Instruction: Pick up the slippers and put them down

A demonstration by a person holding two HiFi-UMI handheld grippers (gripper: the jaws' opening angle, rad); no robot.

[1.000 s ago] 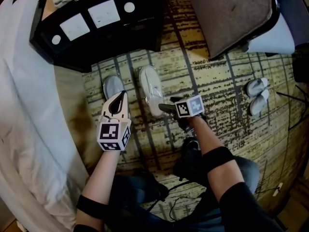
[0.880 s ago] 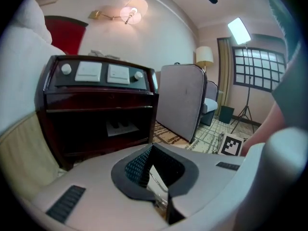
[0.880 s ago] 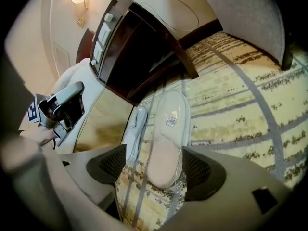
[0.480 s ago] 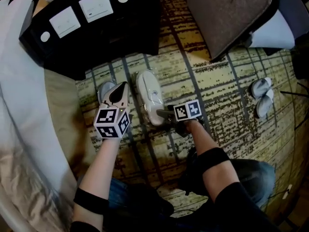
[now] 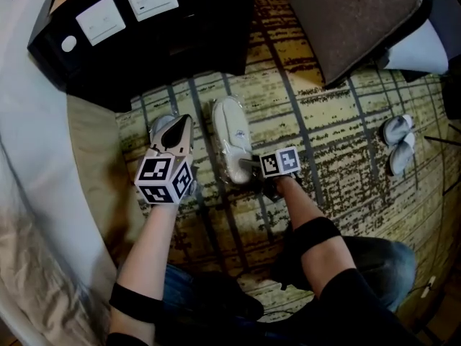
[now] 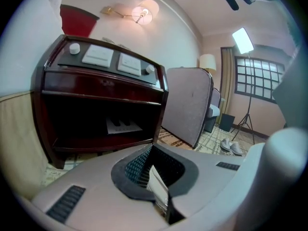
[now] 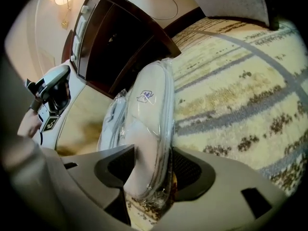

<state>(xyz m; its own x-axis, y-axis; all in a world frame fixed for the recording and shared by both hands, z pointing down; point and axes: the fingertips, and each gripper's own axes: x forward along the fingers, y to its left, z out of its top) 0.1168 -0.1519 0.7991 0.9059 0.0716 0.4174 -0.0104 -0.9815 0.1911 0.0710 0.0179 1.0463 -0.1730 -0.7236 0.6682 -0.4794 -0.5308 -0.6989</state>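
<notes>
The right gripper [image 7: 149, 174] points down at the rug [image 5: 331, 143]. Its jaws have just been closing on the near end of the white slipper [image 5: 230, 137], and the pads press both sides of it through its clear wrap. The slipper lies on the rug with its far end toward the dark cabinet [image 5: 144, 42]. I judge the low, tilted approach is chosen to take the end nearest the person, where the slipper is narrow enough to fit the jaws. It does not look lifted yet, and the pick-up seems about to start.

The left gripper [image 5: 181, 125] hangs just left of it, jaws closed together. A thin pale sliver shows between them in the left gripper view, but I cannot tell what it is. Its tip is over the grey slipper [image 5: 161, 125], which lies beside the white one at the cabinet's foot. Whether they touch is unclear. Closed as it is, it would have to open before taking that slipper.

A further pair [image 5: 397, 141] lies well apart at the right, past the chair [image 5: 353, 20]
</notes>
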